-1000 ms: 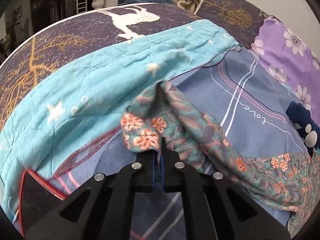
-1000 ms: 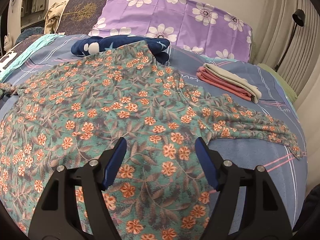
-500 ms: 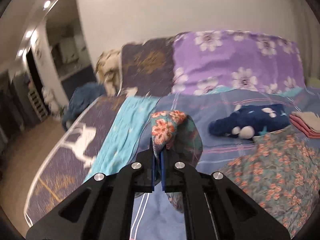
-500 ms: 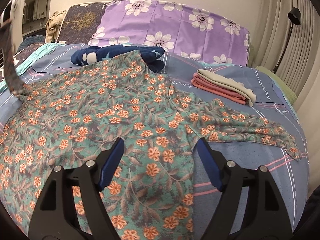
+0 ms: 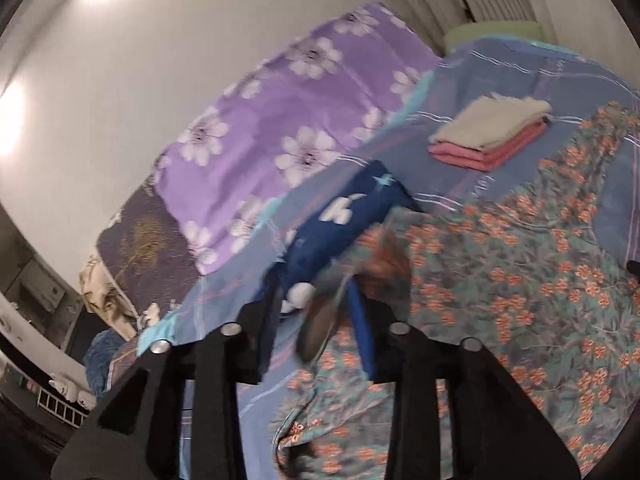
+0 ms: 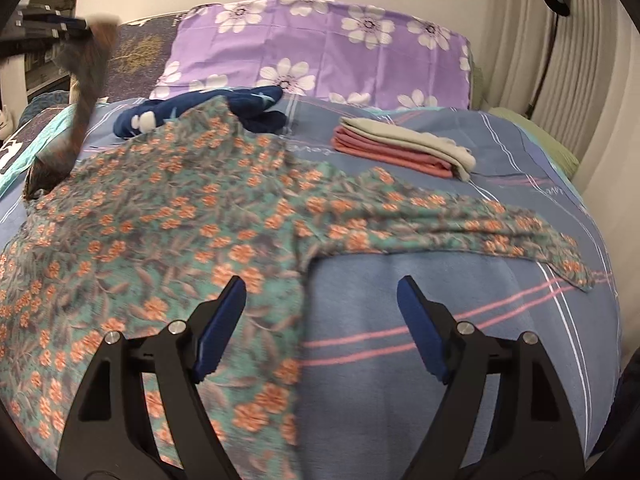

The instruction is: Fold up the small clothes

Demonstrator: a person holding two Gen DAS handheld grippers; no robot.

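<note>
Whereas half a second earlier the left gripper (image 5: 316,316) pinched the sleeve (image 5: 320,332) between pressed jaws, its jaws now stood spread, the blurred sleeve loose between them; whether it touched either pad could not be told. The right gripper (image 6: 322,326) stayed spread above the floral garment's (image 6: 168,232) right hem, holding nothing, with bare bedspread (image 6: 400,280) between its fingers. The garment lay flat across the bed's middle, its other sleeve reaching toward the right edge. Motion blur smeared the raised sleeve in both views. Toward the head edge lay a navy garment (image 6: 200,110), partly covered, and folded clothes (image 6: 404,144). Script on the bedspread was unreadable.
</note>
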